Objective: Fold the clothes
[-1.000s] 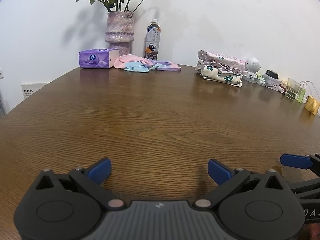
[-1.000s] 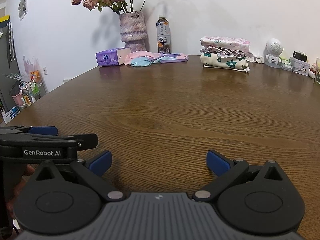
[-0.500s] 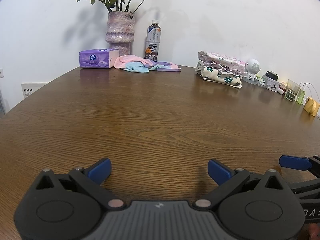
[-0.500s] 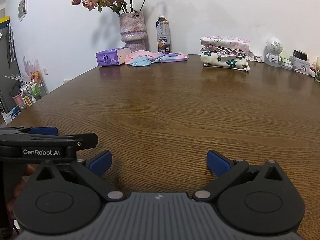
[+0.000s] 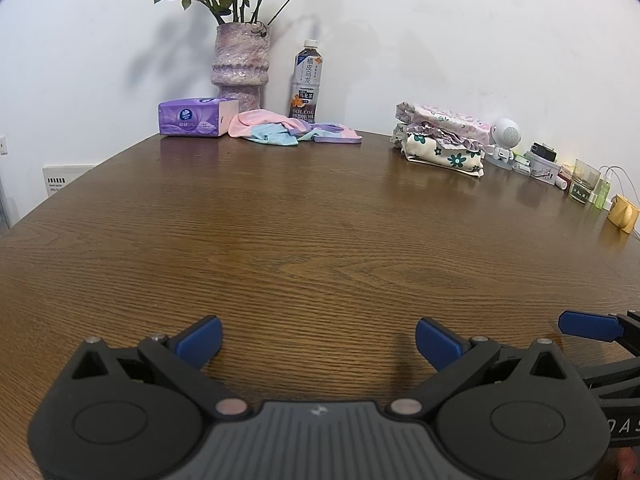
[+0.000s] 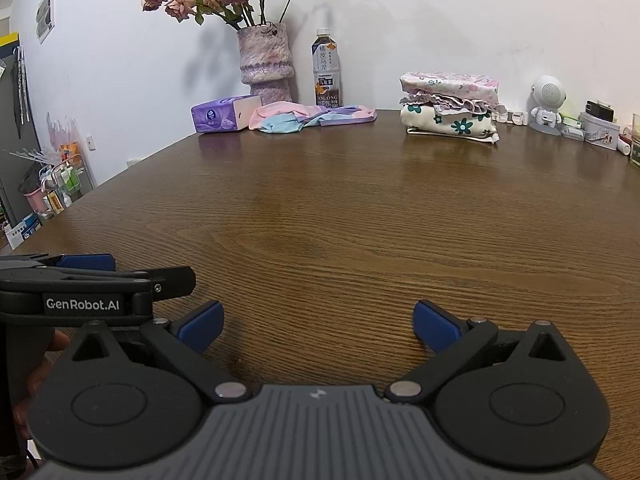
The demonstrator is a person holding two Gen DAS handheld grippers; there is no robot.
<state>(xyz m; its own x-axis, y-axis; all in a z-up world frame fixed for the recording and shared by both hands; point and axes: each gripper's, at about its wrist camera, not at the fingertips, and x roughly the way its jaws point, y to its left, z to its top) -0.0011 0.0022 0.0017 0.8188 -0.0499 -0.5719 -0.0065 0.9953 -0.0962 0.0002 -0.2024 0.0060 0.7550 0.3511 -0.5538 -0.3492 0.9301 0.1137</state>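
A crumpled pink, blue and purple garment lies at the far edge of the brown wooden table, beside a tissue pack. To its right sits a stack of folded floral clothes. My left gripper hovers low over the near table edge, open, with nothing between its blue pads. My right gripper is also open and empty, close beside the left one. The right gripper's blue fingertip shows in the left wrist view, and the left gripper's body shows in the right wrist view.
Along the back wall stand a purple tissue pack, a vase of dried roses and a tea bottle. At the far right are a small white robot figure, boxes, a glass and a yellow object. A hand holds the left gripper.
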